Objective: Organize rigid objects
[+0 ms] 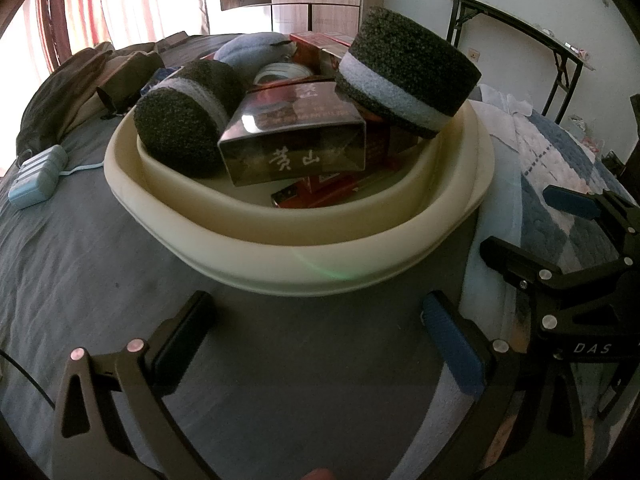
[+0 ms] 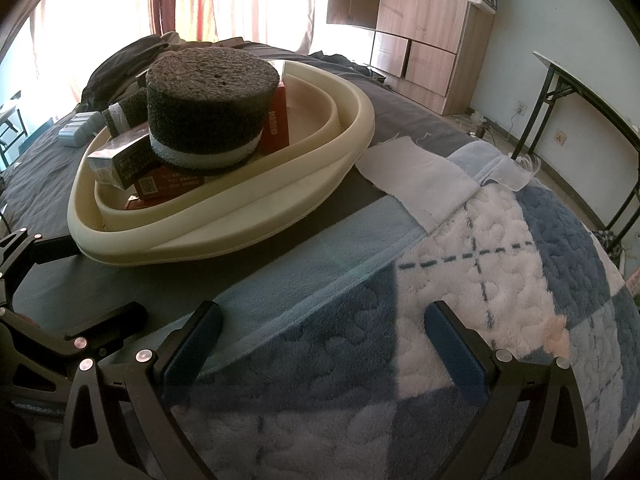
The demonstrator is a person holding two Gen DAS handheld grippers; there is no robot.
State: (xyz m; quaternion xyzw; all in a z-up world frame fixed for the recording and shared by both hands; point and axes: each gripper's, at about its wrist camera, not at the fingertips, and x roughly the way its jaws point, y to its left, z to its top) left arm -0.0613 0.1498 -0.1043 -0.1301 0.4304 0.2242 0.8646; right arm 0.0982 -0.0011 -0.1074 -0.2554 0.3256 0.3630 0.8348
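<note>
1. Your left tool [image 1: 320, 320] is released, with its fingers wide apart and nothing between them, above the grey sheet [image 1: 100, 272] of the bed, just before the cream basin [image 1: 280, 248].
2. Your right tool [image 2: 324, 328] is also released and empty, over the blue and white blanket [image 2: 500, 300].
3. The basin stands on the bed and holds a dark box [image 1: 296, 140], red boxes [image 2: 278, 124] and two round dark sponges.
4. One sponge [image 1: 408, 72] lies tilted on top of the boxes; the other sponge [image 1: 180, 128] leans against the basin's left wall.
</note>
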